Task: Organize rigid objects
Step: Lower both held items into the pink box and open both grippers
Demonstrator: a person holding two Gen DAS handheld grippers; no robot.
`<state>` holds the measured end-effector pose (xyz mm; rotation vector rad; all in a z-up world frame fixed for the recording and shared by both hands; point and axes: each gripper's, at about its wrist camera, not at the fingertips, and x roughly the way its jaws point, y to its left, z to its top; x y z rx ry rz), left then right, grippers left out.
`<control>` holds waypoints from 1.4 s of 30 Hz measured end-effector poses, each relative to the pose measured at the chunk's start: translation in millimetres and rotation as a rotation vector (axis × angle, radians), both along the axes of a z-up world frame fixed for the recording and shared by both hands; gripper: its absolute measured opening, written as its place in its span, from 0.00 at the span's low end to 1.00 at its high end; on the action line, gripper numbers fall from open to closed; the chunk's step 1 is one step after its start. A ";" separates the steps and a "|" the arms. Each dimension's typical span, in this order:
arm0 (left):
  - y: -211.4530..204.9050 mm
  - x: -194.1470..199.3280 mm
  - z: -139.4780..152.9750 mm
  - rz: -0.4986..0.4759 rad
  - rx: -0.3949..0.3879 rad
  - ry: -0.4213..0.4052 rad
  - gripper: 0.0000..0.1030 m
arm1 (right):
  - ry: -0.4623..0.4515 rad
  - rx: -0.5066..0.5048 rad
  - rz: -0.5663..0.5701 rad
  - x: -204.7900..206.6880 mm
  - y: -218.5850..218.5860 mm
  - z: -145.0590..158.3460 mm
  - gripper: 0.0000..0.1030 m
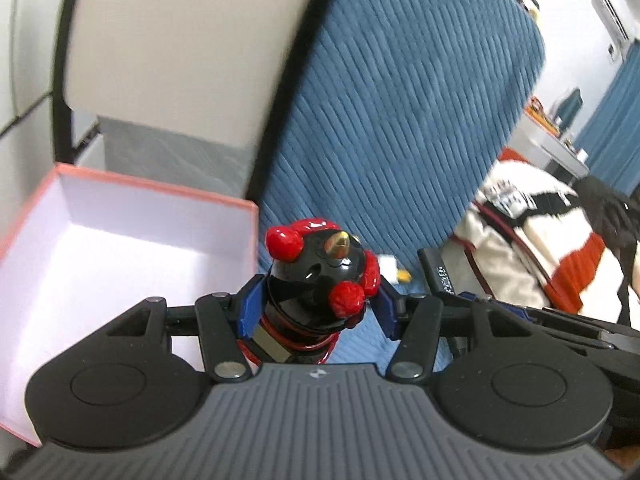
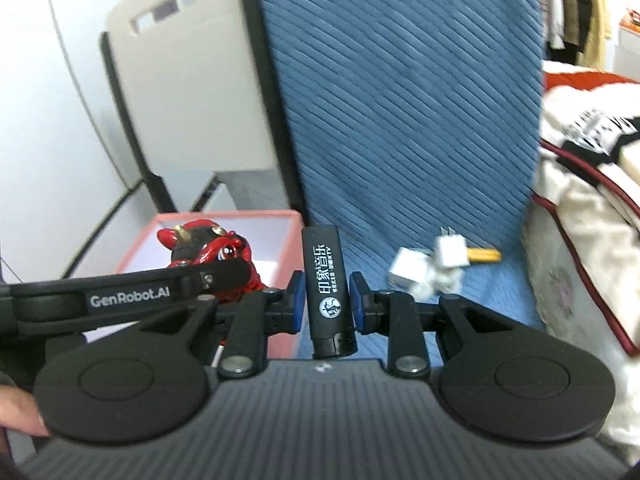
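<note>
My left gripper [image 1: 316, 304] is shut on a black and red horned figurine [image 1: 320, 272] and holds it just right of the open pink box [image 1: 120, 232], whose white inside shows nothing in it. In the right wrist view the figurine [image 2: 208, 250] hangs over the pink box [image 2: 288, 220]. My right gripper [image 2: 326, 300] is shut on a black cylinder with white print [image 2: 326, 284], held upright beside the box's right wall. That cylinder [image 1: 438, 272] shows in the left wrist view too.
Small white blocks and a yellow piece [image 2: 436, 264] lie on the blue ribbed cover [image 2: 400, 120]. A white, black and red blanket [image 2: 592, 184] lies at the right. A grey chair back [image 2: 184, 80] stands behind the box.
</note>
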<state>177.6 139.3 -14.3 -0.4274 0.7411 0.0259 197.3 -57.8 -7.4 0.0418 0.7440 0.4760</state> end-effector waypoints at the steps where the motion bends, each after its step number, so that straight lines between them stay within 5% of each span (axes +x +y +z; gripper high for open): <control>1: 8.5 -2.2 4.4 0.014 0.006 -0.006 0.60 | -0.009 0.001 0.014 0.1 8.3 3.8 0.27; 10: 87.0 -27.5 19.5 0.136 0.073 -0.009 0.60 | -0.034 0.018 0.146 -0.9 83.1 19.0 0.27; 22: 172.6 -44.3 -54.1 0.234 0.052 0.163 0.60 | 0.153 -0.082 0.281 9.3 168.4 -54.0 0.27; 32: 188.5 -45.2 -119.9 0.211 0.033 0.303 0.60 | 0.271 -0.186 0.291 9.0 198.0 -118.5 0.27; 42: 191.0 -45.2 -141.6 0.216 0.049 0.375 0.62 | 0.320 -0.176 0.279 10.5 197.2 -136.8 0.28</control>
